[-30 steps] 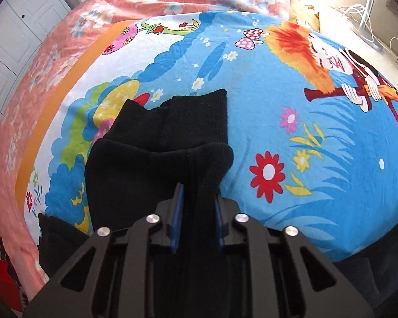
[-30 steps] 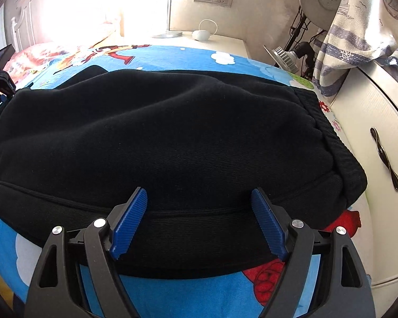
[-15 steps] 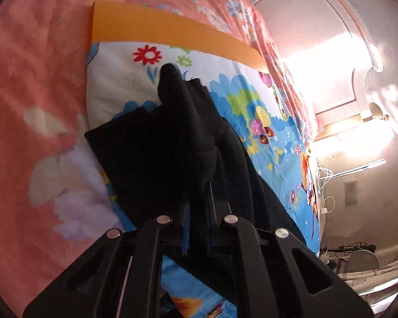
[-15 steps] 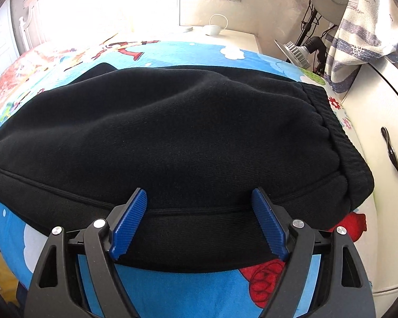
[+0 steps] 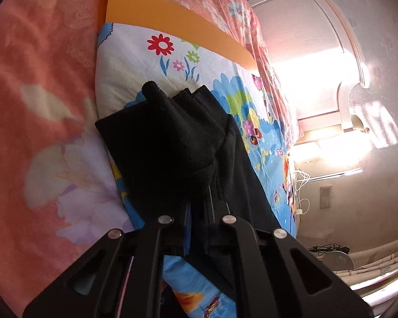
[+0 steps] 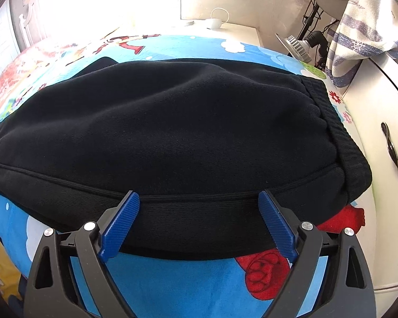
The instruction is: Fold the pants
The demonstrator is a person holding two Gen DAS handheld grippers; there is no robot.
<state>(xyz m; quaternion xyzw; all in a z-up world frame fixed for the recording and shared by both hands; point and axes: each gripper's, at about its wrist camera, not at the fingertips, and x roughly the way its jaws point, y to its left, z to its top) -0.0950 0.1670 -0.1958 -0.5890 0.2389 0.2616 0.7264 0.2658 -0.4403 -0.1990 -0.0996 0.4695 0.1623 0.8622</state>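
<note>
Black fleece pants [image 6: 172,132] lie on a bright cartoon bedsheet [image 6: 172,286]. The ribbed waistband [image 6: 342,137] is at the right in the right wrist view. My right gripper [image 6: 199,220] is open, its blue pads [image 6: 119,225] on either side of the near side seam, resting over the cloth. In the left wrist view, my left gripper [image 5: 199,212] is shut on the leg ends of the pants [image 5: 167,137], which bunch up and drape over the fingers, lifted above the sheet [image 5: 135,61].
A pink floral bedspread [image 5: 34,79] surrounds the sheet. A white headboard [image 5: 318,53] and wall sockets are beyond. A white cabinet with a handle [image 6: 392,153], a striped cloth [image 6: 363,31] and a lamp [image 6: 297,45] stand at the right.
My left gripper has swung round with the pant legs, now facing the bed's foot corner and headboard side. The right gripper has stayed open at the seam, shifting slightly.
</note>
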